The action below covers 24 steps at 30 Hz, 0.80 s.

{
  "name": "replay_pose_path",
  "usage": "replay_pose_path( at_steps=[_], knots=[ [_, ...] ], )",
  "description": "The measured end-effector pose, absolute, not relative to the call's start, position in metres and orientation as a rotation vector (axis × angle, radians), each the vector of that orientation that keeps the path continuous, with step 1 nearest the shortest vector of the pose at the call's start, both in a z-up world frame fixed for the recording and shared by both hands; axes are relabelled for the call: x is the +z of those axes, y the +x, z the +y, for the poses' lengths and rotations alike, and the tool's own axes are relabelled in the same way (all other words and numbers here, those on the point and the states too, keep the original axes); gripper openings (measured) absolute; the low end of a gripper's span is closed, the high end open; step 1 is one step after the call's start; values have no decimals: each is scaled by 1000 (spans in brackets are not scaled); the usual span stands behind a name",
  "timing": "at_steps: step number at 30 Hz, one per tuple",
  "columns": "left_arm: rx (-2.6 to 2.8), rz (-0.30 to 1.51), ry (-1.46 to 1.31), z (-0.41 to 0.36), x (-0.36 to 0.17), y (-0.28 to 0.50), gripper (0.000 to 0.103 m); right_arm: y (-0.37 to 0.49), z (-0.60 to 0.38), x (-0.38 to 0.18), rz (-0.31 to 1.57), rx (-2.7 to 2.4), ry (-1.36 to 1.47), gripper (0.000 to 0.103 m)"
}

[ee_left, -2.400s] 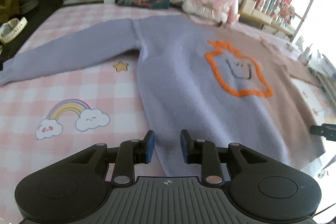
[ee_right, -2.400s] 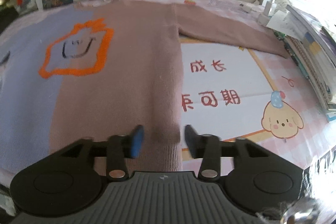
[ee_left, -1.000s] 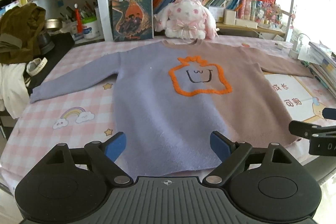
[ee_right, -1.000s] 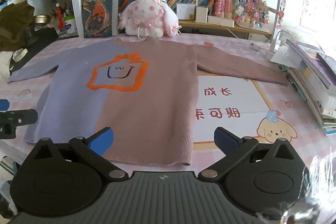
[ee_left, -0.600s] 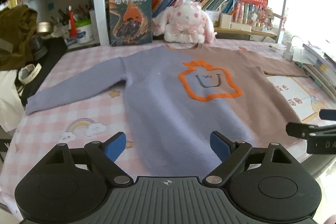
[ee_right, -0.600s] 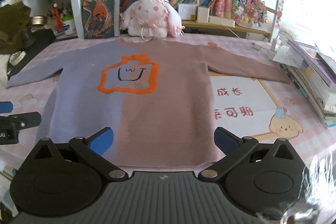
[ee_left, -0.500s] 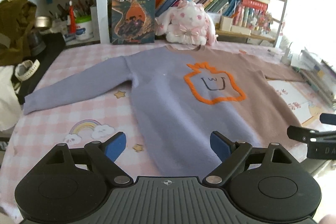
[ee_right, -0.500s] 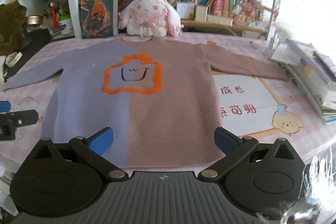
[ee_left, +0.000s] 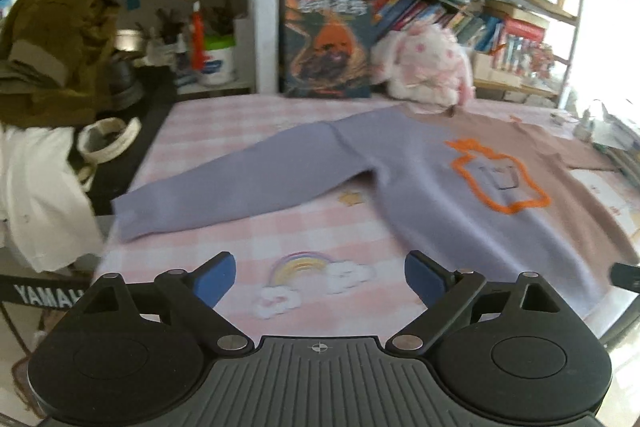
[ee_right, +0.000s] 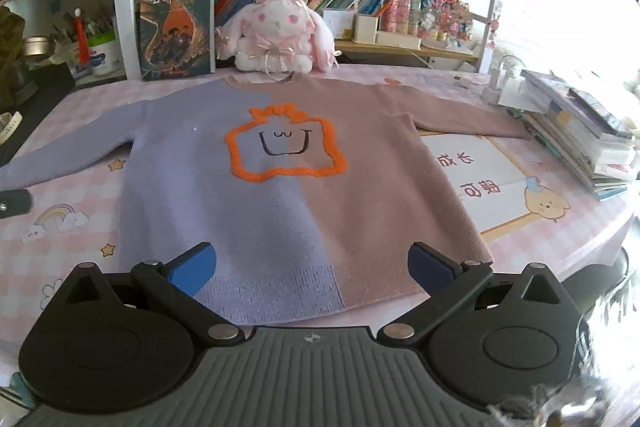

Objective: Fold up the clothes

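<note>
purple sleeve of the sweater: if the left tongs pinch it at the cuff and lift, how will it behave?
Probably floppy: the purple sleeve lies limp and flat on the checked tablecloth, so it should drape from the left tongs. The fuzzy knit likely grips rather than slips. Lifting may also drag the sweater body, since they are joined.

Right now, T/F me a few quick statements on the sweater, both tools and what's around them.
1. The sweater lies flat and unfolded, both sleeves spread. True.
2. The left tool is shut on the purple sleeve. False: its jaws are wide open over the rainbow print, holding nothing.
3. The right tool is open, above the sweater's hem. True.
4. The sweater's purple half is on its right side in the right wrist view. False: purple is left, brown is right.
5. A plush bunny sits beyond the collar. True.
6. The orange outline is on the brown sleeve. False: it sits mid-chest, across both colours.
</note>
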<state>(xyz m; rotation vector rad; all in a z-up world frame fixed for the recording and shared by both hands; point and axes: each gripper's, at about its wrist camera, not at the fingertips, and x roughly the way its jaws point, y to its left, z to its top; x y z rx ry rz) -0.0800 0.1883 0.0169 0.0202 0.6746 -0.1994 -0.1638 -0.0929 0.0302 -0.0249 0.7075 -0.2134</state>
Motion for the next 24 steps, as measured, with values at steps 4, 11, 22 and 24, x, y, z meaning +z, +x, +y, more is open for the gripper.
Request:
replay_pose_path(
  at_steps=[4, 11, 22, 24],
  knots=[
    [-135, 684, -10, 216, 7, -70, 94, -162, -79, 28, 723, -257, -55, 103],
    [-16, 664, -81, 263, -7, -43, 92, -155, -67, 27, 743, -286, -81, 103],
    [199, 732, -337, 315, -35, 13, 50, -157, -68, 28, 764, -284, -73, 103],
    [213, 725, -362, 317, -36, 19, 50, -157, -71, 29, 767, -288, -64, 103]
  ],
)
